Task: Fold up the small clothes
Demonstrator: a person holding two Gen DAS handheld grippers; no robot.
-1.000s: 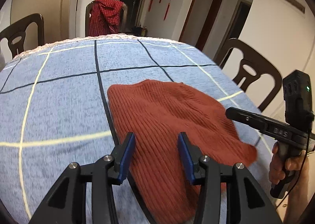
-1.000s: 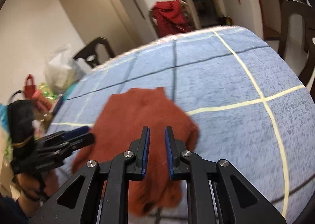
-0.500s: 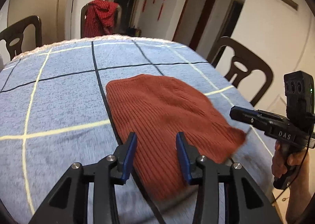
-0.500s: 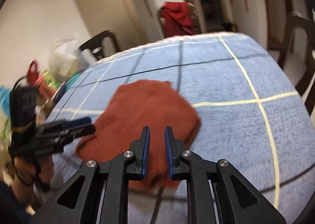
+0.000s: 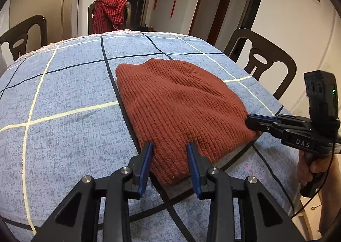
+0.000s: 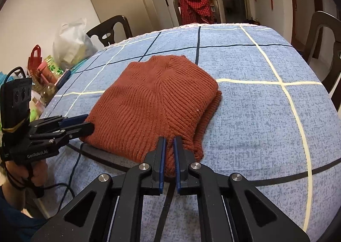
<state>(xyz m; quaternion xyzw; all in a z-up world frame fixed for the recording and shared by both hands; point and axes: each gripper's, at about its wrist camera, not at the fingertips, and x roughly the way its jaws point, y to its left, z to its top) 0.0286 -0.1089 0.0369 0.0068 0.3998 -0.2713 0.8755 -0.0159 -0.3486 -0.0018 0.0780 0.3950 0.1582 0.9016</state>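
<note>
A rust-red ribbed knit garment [image 5: 181, 101] lies flat on the blue checked tablecloth [image 5: 64, 92], with a doubled edge on its right side in the right wrist view [image 6: 153, 101]. My left gripper [image 5: 169, 146] straddles the garment's near edge. Its jaws are closing with the knit between them and no bunching shows. From the right wrist view the left gripper [image 6: 85, 123] sits at the garment's left corner. My right gripper [image 6: 169, 141] is shut on a pinch of the near edge. In the left wrist view the right gripper [image 5: 249, 121] meets the garment's right corner.
Dark chairs [image 5: 262, 65] ring the table, and one at the far end carries a red checked cloth [image 5: 108, 14]. Bags and clutter [image 6: 70, 43] sit beyond the table's left side. A person's hand [image 5: 307, 169] holds the right gripper's handle past the table edge.
Both grippers have drawn in to the garment's near edge. The right jaws have closed onto the knit. The left jaws have narrowed around it. The garment now lies still and sharp.
</note>
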